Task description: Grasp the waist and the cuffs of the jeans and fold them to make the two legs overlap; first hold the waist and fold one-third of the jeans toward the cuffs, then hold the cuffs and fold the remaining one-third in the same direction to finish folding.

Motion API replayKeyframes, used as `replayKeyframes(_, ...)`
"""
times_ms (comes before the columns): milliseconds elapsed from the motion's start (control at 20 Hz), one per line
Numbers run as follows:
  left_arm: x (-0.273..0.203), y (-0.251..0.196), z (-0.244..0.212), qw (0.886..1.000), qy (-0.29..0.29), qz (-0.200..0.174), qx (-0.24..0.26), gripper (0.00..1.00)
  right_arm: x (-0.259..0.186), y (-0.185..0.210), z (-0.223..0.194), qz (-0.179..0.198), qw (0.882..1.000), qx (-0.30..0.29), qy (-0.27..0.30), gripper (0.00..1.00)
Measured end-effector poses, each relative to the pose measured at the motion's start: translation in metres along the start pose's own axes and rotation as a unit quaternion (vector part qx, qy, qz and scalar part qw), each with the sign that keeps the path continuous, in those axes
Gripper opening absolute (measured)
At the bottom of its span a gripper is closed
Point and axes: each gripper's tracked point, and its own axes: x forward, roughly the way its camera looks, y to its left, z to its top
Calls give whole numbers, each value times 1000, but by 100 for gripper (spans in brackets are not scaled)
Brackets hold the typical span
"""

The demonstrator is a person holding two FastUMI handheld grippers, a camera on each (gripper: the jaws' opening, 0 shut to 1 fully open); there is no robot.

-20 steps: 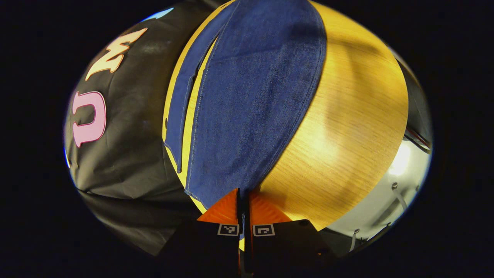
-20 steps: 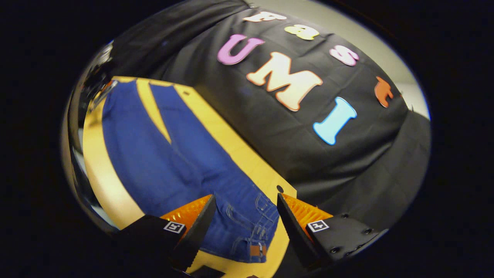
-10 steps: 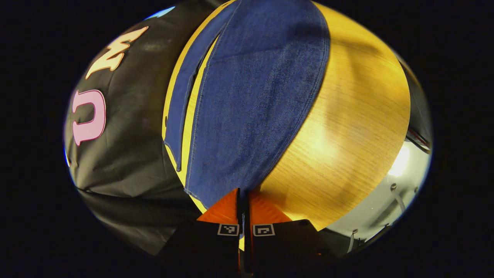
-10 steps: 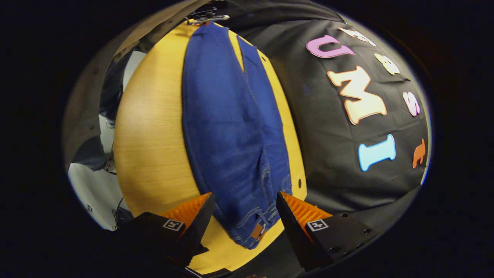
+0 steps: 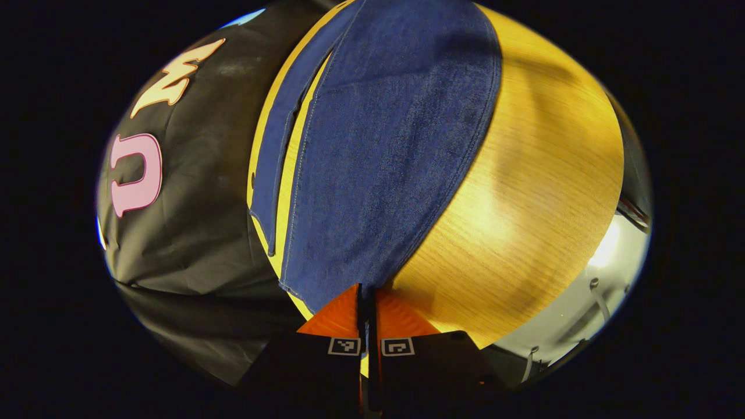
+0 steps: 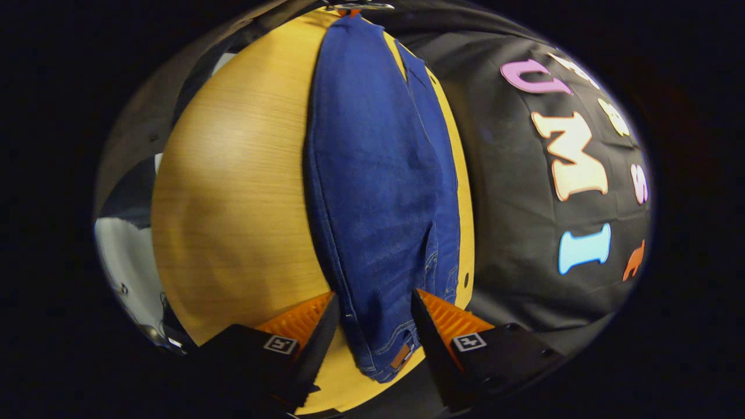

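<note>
A pair of blue jeans lies stretched lengthwise along a wooden desk, close to the desk's far edge by the black cloth wall. The nearer leg is spread flat; the other leg lies just beside it toward the wall, with a thin strip of bare desk between them, so the two legs do not yet overlap. At the cuff end of the jeans, the left tool is clenched, its fingers pressed together at the hem corner of the nearer leg, seemingly pinching it. At the waist end, the right tool is released, its fingers spread to either side of the waistband and not yet closed. Judging from this, the lengthwise fold is only being set up, and both one-third folds remain.
</note>
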Motion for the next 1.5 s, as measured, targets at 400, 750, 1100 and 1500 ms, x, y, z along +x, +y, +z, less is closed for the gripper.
replayKeyframes(400,0,7,2,997,26,13,-78,0,-5,-7,8,-28,997,72,14,5)
replayKeyframes(750,-32,91,23,983,48,79,-156,0,-31,-92,21,-100,974,205,-18,5)
replayKeyframes(1100,-24,135,33,979,35,75,-187,0,-7,-186,47,-181,942,281,-13,4)
replayKeyframes(1500,30,192,64,984,-1,29,-176,0,67,-243,64,-226,925,305,18,5)
